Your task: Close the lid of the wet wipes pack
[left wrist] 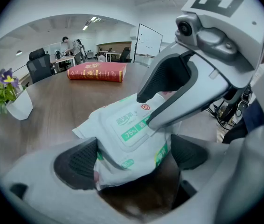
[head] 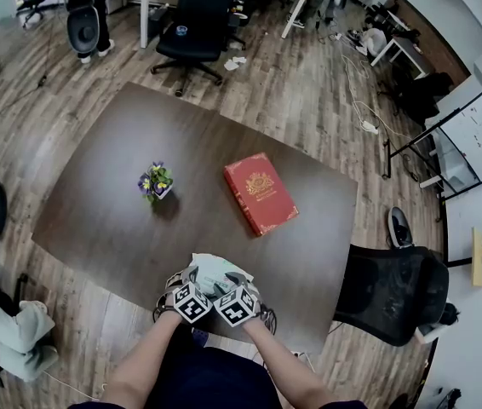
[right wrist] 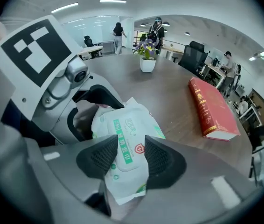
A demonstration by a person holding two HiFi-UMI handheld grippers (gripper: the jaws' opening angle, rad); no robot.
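Holding the wet wipes pack (head: 211, 273) at the near edge of the tabletop (head: 96, 220), you have both tools on it. Your left gripper (left wrist: 133, 158) is clamped on one end of the soft pack. Your right gripper (right wrist: 131, 158) is pinched across the pack at the lid (right wrist: 125, 143). The lid looks flat against the pack, with no raised flap or loose wipe showing, so the closing seems done or nearly so. What may be left is a firm press to seat it, then letting go. On the lid you can read "75%" in a green band beside a small red shield mark; the other characters are too small to read. The red book (head: 260, 192) carries a gold emblem, its lettering unreadable.
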